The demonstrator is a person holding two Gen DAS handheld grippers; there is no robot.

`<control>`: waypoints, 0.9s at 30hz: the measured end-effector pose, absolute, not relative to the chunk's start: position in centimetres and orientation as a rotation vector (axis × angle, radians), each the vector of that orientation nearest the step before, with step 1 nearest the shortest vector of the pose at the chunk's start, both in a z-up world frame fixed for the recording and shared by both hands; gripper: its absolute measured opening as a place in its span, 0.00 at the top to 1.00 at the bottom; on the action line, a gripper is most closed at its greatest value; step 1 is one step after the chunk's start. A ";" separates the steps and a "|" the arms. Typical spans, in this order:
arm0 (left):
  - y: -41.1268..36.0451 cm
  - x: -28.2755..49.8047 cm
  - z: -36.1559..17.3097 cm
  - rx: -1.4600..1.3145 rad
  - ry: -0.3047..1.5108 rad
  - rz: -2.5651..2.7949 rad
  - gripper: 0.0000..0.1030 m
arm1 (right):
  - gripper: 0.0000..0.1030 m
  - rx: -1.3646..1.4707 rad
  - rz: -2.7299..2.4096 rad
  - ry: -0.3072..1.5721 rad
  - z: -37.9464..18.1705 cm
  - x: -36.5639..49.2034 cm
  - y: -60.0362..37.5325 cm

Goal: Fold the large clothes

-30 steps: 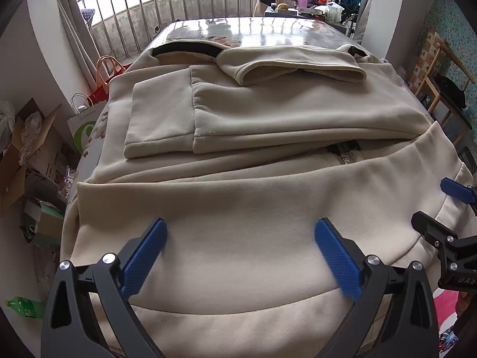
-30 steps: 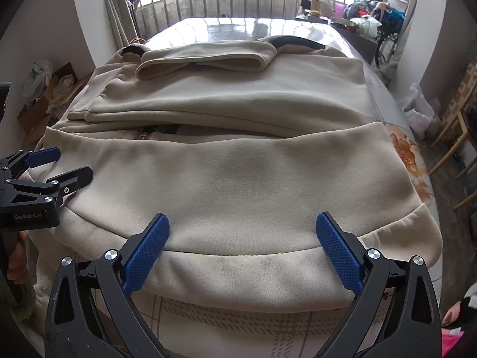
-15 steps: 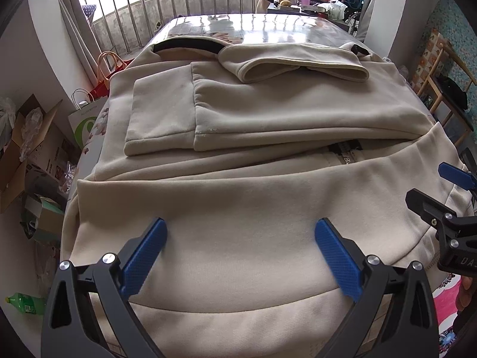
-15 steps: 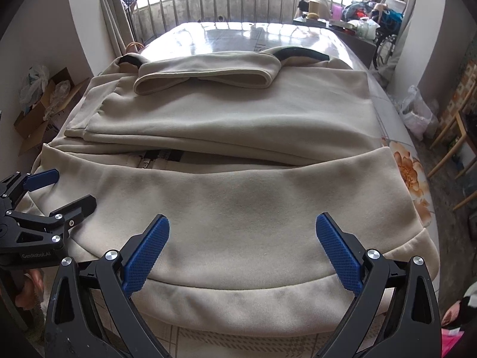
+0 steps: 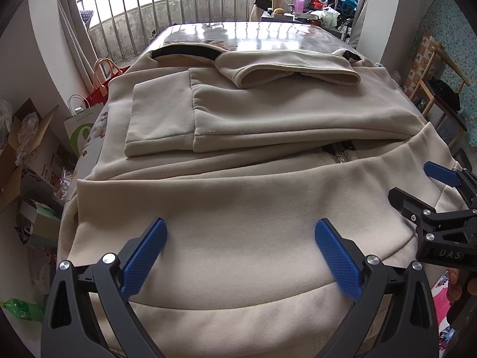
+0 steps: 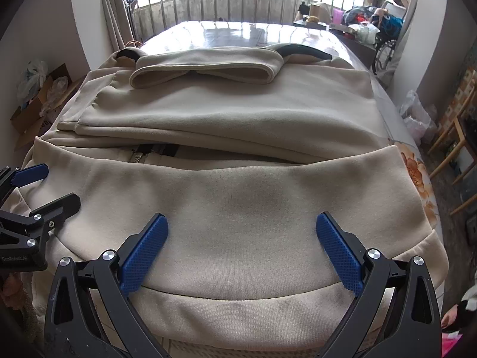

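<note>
left gripper point(image 5: 240, 256) spread, empty | right gripper point(image 6: 241, 252) spread, empty | beige jacket point(image 5: 238, 208) folded on table point(image 5: 253, 34) | cardboard box point(image 6: 44, 101): plastic bags

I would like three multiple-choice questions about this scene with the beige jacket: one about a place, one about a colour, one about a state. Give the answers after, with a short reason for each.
1. Where do the folded sleeves lie?
A. On top of the beige jacket
B. On the floor
C. Over the balcony railing

2. What colour are the pads of each claw?
A. Red
B. Blue
C. Green

3. In what state is the right claw?
A. Shut on the hem
B. Shut on a sleeve
C. Open, holding nothing

Answers:
1. A, since both sleeves are laid across the jacket body on the table.
2. B, as blue textured pads show in both wrist views.
3. C, because its jaws stand wide apart above the cloth, like those of the left claw.
</note>
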State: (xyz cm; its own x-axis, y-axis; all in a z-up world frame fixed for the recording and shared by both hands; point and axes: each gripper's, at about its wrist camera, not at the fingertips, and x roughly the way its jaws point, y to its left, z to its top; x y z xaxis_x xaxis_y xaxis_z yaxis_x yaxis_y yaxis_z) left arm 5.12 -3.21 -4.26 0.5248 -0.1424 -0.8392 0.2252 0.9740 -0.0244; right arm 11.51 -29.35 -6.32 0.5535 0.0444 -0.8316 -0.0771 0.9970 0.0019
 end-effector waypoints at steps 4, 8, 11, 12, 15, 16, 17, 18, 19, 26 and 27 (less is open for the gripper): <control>-1.0 3.8 -2.8 0.025 0.941 -0.286 0.05 | 0.08 -0.040 0.075 0.979 -6.4 11.4 -29.4; 1.7 2.0 -1.0 0.037 0.854 -0.260 0.05 | 0.08 -0.042 0.076 0.969 -6.4 11.3 -29.4; 3.7 1.0 -0.4 0.014 0.828 -0.223 0.05 | 0.08 -0.044 0.076 0.963 -6.4 11.3 -29.3; 4.5 0.9 -0.3 0.001 0.829 -0.213 0.05 | 0.08 -0.044 0.077 0.962 -6.4 11.3 -29.3; 6.2 0.5 -0.5 -0.035 0.833 -0.190 0.07 | 0.08 -0.045 0.077 0.962 -6.4 11.3 -29.4; 6.6 0.4 -0.7 -0.044 0.838 -0.185 0.09 | 0.08 -0.045 0.077 0.961 -6.4 11.3 -29.4; 6.9 0.4 -0.8 -0.053 0.845 -0.184 0.13 | 0.08 -0.045 0.077 0.962 -6.4 11.3 -29.4; 7.2 0.3 -1.0 -0.061 0.852 -0.188 0.15 | 0.08 -0.045 0.077 0.962 -6.4 11.3 -29.4; 7.4 0.2 -1.1 -0.068 0.856 -0.190 0.18 | 0.08 -0.045 0.077 0.963 -6.4 11.3 -29.4; 8.7 0.1 -1.7 -0.126 0.874 -0.190 0.39 | 0.08 -0.045 0.073 0.970 -6.4 11.4 -29.3; 8.9 0.1 -1.7 -0.130 0.875 -0.181 0.39 | 0.08 -0.044 0.072 0.970 -6.4 11.4 -29.3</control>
State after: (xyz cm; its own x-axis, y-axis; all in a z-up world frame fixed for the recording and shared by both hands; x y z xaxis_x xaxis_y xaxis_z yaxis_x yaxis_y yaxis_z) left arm 0.14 8.94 -1.74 0.6273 -0.2104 -0.7498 0.1042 0.9768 -0.1869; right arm 11.39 -29.32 -6.38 0.5630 0.0416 -0.8254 -0.0813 0.9967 -0.0052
